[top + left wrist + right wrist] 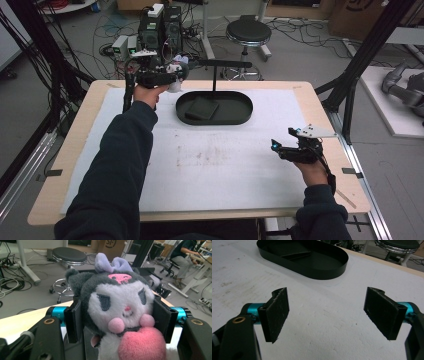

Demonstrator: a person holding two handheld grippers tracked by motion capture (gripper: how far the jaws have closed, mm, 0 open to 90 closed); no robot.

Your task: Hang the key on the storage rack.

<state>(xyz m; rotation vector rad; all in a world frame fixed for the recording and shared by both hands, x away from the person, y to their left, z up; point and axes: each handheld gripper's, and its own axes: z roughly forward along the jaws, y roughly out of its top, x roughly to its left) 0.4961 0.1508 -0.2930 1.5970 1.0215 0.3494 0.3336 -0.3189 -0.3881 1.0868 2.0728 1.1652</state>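
Left hand-held gripper (117, 322) clamped on plush toy (117, 307) beside black oval tray (240, 117) — right hand-held gripper (327, 312) spread wide, holding nothing, over the counter (319, 322).

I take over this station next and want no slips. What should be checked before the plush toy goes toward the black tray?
1. Left claw shut on the plush toy: ok.
2. Toy held by both pads, at its head: ok.
3. Black tray has bare floor beside the dark flat piece: ok.
4. Right claw open and apart from the tray: ok.
5. Toy's height above the table: cannot tell.
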